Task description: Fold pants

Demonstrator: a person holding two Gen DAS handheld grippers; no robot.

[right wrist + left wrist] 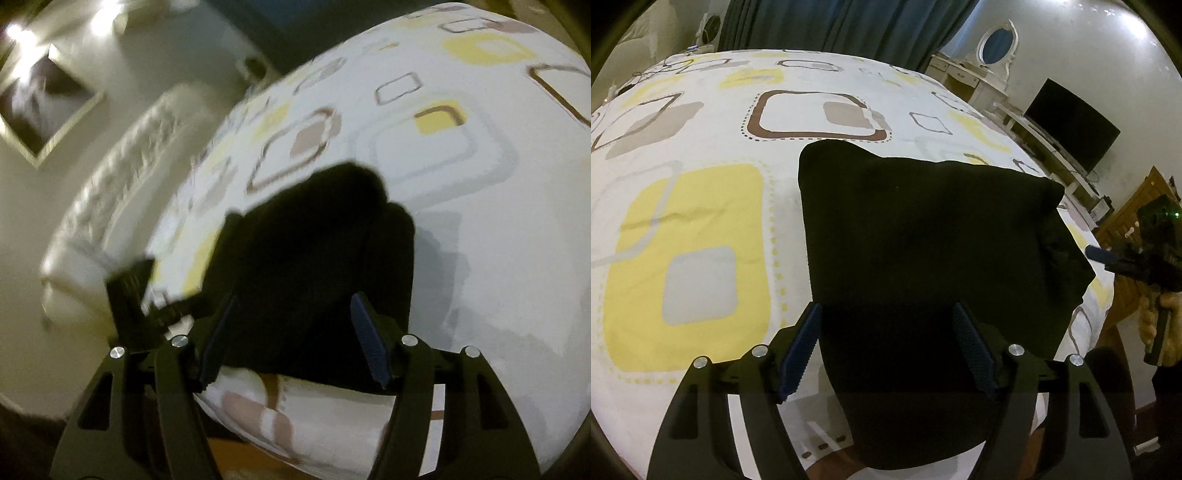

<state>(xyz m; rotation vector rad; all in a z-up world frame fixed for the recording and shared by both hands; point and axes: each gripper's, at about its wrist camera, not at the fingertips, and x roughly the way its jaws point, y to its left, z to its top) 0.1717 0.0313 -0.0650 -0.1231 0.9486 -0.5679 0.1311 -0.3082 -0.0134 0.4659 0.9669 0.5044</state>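
Note:
The black pants (pixel 923 229) lie folded into a broad flat bundle on the patterned bed cover (pixel 701 221). My left gripper (pixel 886 314) stands open over their near edge. Its left finger sits at the cloth's left border and the blue pads press on nothing. The right gripper (pixel 1126 258) hovers by the pants' rumpled right corner, held by a hand (pixel 1152 321). In the blurred right wrist view the pants (pixel 325 229) bunch into a dark heap just beyond my right gripper (pixel 294 297). That gripper is open, with cloth below the gap. The left gripper (pixel 136 295) shows at the left.
The bed cover (pixel 480 184) spreads wide around the pants. A dark TV (pixel 1071 129) on a white stand, a dressing table with an oval mirror (pixel 997 46) and blue curtains (pixel 831 22) stand beyond the bed. A white headboard (pixel 122 155) and a framed picture (pixel 40 99) are on the other side.

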